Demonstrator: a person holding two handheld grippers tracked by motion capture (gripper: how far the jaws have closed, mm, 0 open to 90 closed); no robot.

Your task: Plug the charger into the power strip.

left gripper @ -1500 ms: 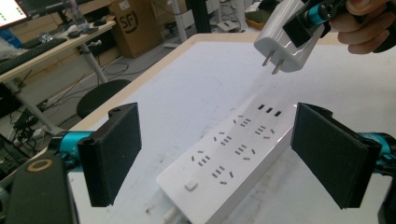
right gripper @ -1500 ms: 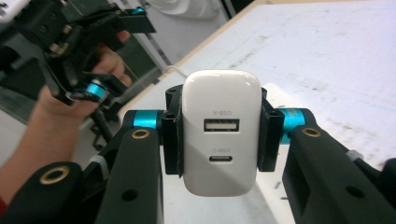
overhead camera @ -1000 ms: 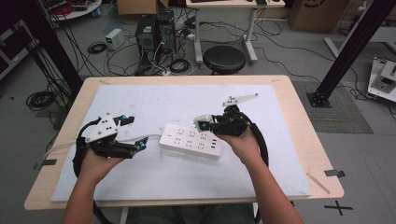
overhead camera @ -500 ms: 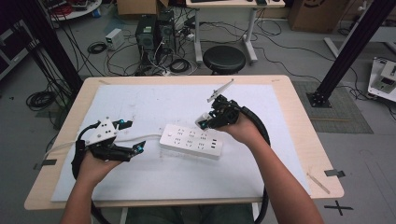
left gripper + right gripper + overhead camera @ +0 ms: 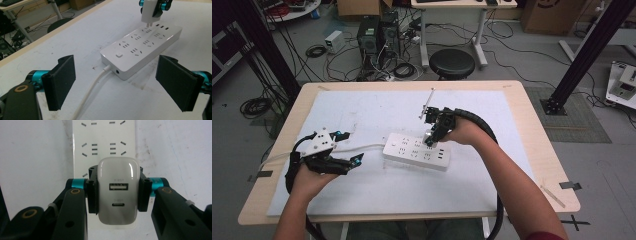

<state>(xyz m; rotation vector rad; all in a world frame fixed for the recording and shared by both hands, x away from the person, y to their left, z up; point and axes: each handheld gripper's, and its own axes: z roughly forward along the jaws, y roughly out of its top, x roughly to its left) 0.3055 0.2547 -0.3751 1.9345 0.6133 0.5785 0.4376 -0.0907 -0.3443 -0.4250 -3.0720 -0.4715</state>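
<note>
A white power strip [image 5: 417,151] lies mid-table on the pale mat, its white cord [image 5: 91,92] trailing left. My right gripper [image 5: 431,136] points down over the strip's far end, shut on a white USB charger [image 5: 118,191]. The charger's two prongs [image 5: 149,25] hang just above the strip's sockets [image 5: 147,31]; whether they touch I cannot tell. In the right gripper view the charger's port face looks at the camera, with the strip [image 5: 103,140] beneath. My left gripper [image 5: 354,160] rests low at the left of the strip, open, with nothing between its black pads [image 5: 61,82].
The wooden table [image 5: 532,130] carries a pale mat [image 5: 377,110]. Behind the table stand a black stool [image 5: 452,62], computer cases [image 5: 379,32] and loose floor cables. Tape marks [image 5: 569,185] sit at the table's right front corner.
My right gripper has moved left and tipped downward with the charger, bringing it over the strip. My left gripper has sunk slightly at the left.
</note>
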